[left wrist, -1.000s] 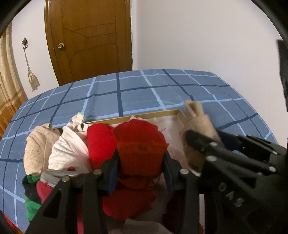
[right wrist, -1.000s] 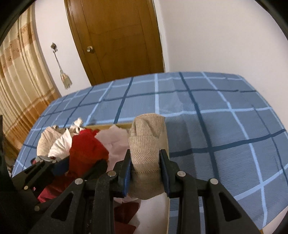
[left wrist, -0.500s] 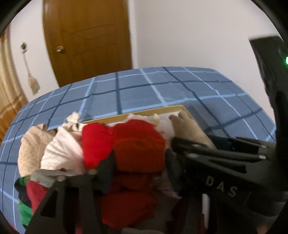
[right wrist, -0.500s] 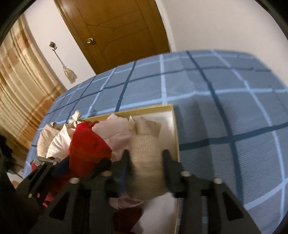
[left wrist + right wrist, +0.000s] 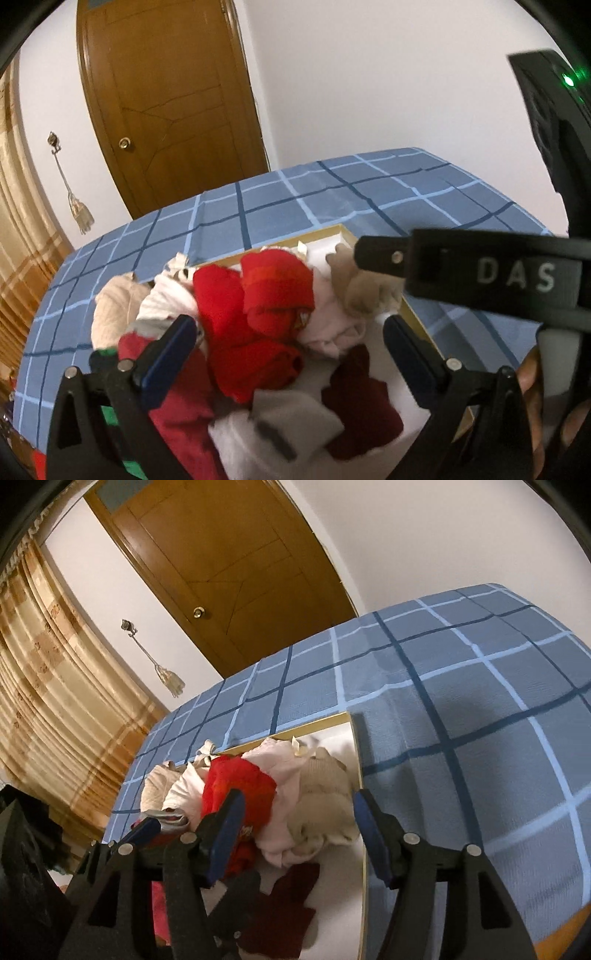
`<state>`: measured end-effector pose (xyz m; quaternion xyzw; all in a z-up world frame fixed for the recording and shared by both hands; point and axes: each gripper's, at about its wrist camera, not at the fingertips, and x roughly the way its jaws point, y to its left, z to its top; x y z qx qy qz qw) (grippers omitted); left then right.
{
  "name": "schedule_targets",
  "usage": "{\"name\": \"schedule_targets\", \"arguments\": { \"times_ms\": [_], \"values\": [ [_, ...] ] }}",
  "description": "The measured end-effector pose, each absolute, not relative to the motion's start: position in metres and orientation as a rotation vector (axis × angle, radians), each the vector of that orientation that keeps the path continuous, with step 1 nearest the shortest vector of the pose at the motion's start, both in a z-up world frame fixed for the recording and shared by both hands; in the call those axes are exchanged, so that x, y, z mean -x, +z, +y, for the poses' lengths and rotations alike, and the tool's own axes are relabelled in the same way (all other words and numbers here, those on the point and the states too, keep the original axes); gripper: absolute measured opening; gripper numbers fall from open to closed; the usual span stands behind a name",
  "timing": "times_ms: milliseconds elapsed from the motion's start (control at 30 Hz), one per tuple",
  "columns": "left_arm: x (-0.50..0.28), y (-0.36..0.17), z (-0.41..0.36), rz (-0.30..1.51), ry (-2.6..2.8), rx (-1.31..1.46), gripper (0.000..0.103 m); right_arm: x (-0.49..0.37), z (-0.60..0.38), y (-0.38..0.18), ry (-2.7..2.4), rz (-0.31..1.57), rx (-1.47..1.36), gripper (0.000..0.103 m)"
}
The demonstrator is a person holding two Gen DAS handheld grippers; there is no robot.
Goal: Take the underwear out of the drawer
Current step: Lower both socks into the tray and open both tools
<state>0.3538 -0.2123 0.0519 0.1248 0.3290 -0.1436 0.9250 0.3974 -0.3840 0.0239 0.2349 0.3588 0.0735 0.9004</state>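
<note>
the underwear sits in a loose heap inside the drawer point(image 5: 413, 314), a shallow pale box with a gold rim lying on the blue checked bed point(image 5: 461, 709). nearest the drawer's far right corner is the beige rolled piece point(image 5: 325, 805); just beside it, toward the drawer's middle, lies a pale pink piece point(image 5: 280, 775), and next along the bright red bundle point(image 5: 273, 291), touching the pink one. a dark maroon piece point(image 5: 358, 398) lies flat on the drawer floor at the near side of the heap, with cream and white pieces at the drawer's far left end.

the left tool point(image 5: 288, 354) has just been opening and its jaws stand wide apart on either side of the red bundle, pads pressing on nothing. the right tool point(image 5: 299, 834) has also just been opening; the beige piece lies between its jaws but the pads are clear of it, so neither tool is holding anything.

nothing seems to have left the drawer yet. to do this step well, i would pick one piece per tool, drop the jaws over the thick rolled part rather than a loose edge, close firmly, and lift straight up so neighbouring cloth falls away. the pink piece clings close to both targets and could ride along. carry each piece well past the drawer's rim before letting go on the bed.
</note>
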Motion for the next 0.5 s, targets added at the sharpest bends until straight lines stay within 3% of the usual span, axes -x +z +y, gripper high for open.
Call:
{"name": "schedule_targets", "arguments": {
  "times_ms": [500],
  "values": [
    [-0.305, 0.045, -0.167, 0.634, -0.219, -0.207, 0.102, -0.311, -0.366, 0.025, 0.103, 0.604, -0.555, 0.064]
  ]
}}
